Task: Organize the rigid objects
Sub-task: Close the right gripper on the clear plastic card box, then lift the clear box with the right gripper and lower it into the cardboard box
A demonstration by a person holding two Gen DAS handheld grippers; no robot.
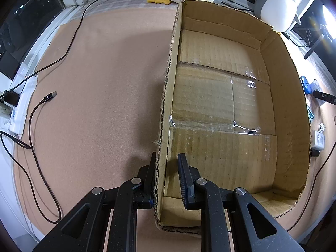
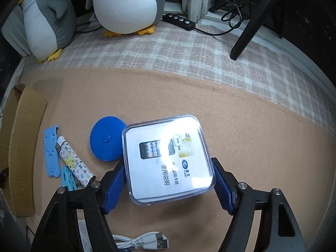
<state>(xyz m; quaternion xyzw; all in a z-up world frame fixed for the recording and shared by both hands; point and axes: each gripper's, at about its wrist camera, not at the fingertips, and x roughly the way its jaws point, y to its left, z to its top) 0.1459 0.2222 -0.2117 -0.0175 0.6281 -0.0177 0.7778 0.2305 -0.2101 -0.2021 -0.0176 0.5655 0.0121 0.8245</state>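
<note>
An open cardboard box (image 1: 283, 105) with nothing inside fills the right half of the left wrist view. My left gripper (image 1: 168, 155) is shut on its near left wall, one finger outside and one inside. In the right wrist view a clear plastic case (image 2: 168, 159) with a printed phone card inside sits between the blue pads (image 2: 117, 180) of my right gripper (image 2: 168, 161), which press on its two sides. To its left on the cork mat lie a blue round disc (image 2: 105, 139), a patterned lighter (image 2: 73, 163) and light blue plastic pieces (image 2: 51, 151).
A corner of the cardboard box (image 2: 23, 136) shows at the far left of the right wrist view. Two plush penguins (image 2: 126, 6) stand at the back by a black power strip (image 2: 178, 20) and a black stand leg (image 2: 250, 27). A white USB cable (image 2: 142, 241) lies below my gripper. A black cable (image 1: 49, 97) trails left of the box.
</note>
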